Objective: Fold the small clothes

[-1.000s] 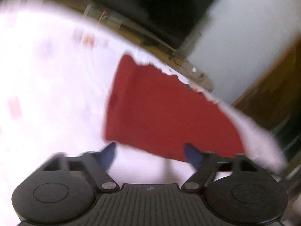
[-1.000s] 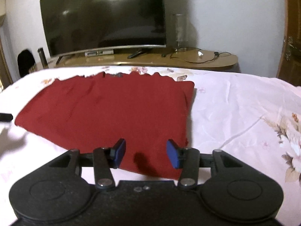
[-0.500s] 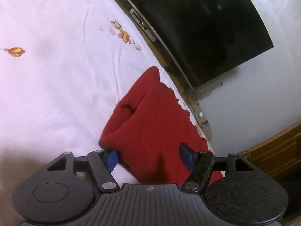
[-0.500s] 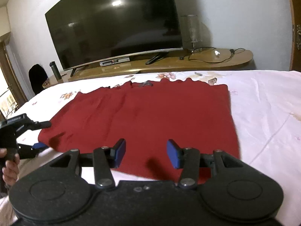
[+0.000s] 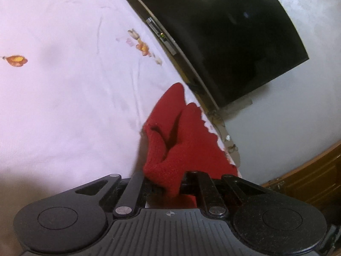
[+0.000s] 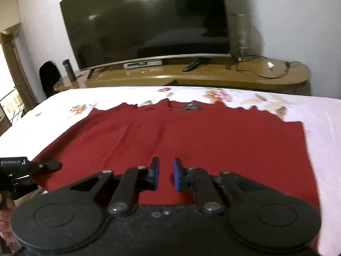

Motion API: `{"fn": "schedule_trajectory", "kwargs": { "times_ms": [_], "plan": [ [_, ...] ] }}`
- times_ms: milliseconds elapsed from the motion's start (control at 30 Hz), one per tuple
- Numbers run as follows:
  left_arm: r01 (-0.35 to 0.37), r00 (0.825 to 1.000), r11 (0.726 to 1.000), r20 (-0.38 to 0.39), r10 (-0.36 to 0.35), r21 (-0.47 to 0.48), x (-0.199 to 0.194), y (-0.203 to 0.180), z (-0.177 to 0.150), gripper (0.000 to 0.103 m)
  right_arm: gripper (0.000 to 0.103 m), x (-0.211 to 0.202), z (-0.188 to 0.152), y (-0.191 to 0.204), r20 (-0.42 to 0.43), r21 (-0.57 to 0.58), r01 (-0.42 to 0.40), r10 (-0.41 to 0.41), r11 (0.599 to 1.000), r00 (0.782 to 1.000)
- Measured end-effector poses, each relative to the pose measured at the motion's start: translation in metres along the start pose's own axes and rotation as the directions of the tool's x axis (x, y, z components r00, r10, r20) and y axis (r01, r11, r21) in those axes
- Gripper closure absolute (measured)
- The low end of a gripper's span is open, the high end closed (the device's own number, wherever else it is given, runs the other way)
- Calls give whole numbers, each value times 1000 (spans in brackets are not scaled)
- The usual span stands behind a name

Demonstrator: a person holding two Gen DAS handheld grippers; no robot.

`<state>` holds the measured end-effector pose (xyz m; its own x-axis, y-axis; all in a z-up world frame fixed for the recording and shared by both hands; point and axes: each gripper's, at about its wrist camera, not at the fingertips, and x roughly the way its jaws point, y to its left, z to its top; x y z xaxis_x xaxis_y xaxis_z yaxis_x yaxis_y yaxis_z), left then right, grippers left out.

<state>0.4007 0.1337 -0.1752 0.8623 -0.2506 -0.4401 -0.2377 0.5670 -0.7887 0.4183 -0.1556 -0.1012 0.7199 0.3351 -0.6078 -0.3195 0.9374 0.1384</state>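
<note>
A dark red garment [image 6: 191, 140] lies spread flat on the white floral bedsheet [image 6: 319, 128]. In the left wrist view my left gripper [image 5: 165, 186] is shut on the garment's [image 5: 181, 145] near left corner, and the cloth bunches up over the hidden fingertips. The left gripper also shows at the left edge of the right wrist view [image 6: 32, 168]. My right gripper [image 6: 165, 173] hovers over the garment's near edge. Its blue pads [image 6: 177, 175] stand a narrow gap apart with nothing between them.
A large dark TV [image 6: 147, 25] stands on a long wooden console [image 6: 191, 79] beyond the bed's far edge. A dark flask [image 6: 69, 69] and cables sit on the console. A wooden door [image 5: 309, 181] shows at right in the left wrist view.
My left gripper has closed on the garment's corner, which now bunches up. My right gripper has narrowed its jaws and moved closer over the near edge.
</note>
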Motion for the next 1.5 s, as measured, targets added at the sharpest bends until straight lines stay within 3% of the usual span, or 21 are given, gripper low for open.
{"fn": "schedule_trajectory", "kwargs": {
  "times_ms": [100,167,300,433,600,667,767,900,1000,1067,1133,1200,1267,1300,1333,1367,1400,1433,1500],
  "plan": [
    [14,1000,999,-4,-14,-29,4,7,1,94,92,30,-13,5,-110,-21,40,-42,999,993],
    [6,1000,1000,-7,-6,-28,4,6,2,94,92,29,-22,7,-66,-44,40,-43,998,997],
    [0,1000,1000,5,0,-18,8,2,2,94,92,27,-24,5,-66,-42,33,-35,999,997],
    [55,998,998,33,-55,-3,-2,2,0,94,92,25,-28,7,-63,-54,41,-44,998,997],
    [21,1000,999,-19,-21,26,5,2,10,94,92,27,-28,14,-46,-66,71,-74,995,996],
    [45,999,999,-21,-44,27,4,-4,15,94,92,25,-29,12,-40,-40,67,-68,997,997],
    [155,988,984,-2,-155,87,-3,-39,21,94,92,24,-29,4,-36,3,40,-40,999,999],
    [299,954,927,-64,-293,226,3,-114,18,94,95,22,-28,-21,-36,146,-31,37,989,999],
    [403,914,867,-176,-365,295,24,-169,-5,94,102,20,-28,-44,-33,275,-94,107,957,994],
    [461,882,828,-266,-389,320,44,-197,-28,94,102,7,-29,-63,7,353,-108,113,929,994],
    [495,853,806,-357,-381,324,70,-216,-59,94,94,-16,-35,-94,69,463,-104,81,880,994],
    [505,823,806,-453,-343,309,103,-223,-95,94,82,-46,-47,-132,112,560,-56,-8,827,994],
    [491,791,814,-550,-267,311,135,-221,-132,94,80,-75,-63,-170,152,646,-42,-75,763,985],
    [458,788,819,-584,-193,347,147,-219,-150,94,74,-87,-71,-187,177,690,-62,-84,721,981],
    [452,797,805,-579,-171,384,148,-219,-160,88,52,-100,-81,-203,199,730,-84,-93,679,976],
    [461,810,783,-559,-178,417,139,-222,-164,78,43,-111,-87,-214,205,751,-81,-114,656,972],
    [492,793,769,-574,-203,408,130,-226,-162,47,40,-122,-92,-220,216,754,-81,-129,651,968],
    [521,781,758,-577,-240,391,118,-231,-156,31,40,-131,-95,-225,231,750,-91,-131,655,964],
    [555,796,704,-527,-297,442,87,-239,-140,28,40,-145,-97,-227,257,742,-119,-115,660,960]
  ]
}}
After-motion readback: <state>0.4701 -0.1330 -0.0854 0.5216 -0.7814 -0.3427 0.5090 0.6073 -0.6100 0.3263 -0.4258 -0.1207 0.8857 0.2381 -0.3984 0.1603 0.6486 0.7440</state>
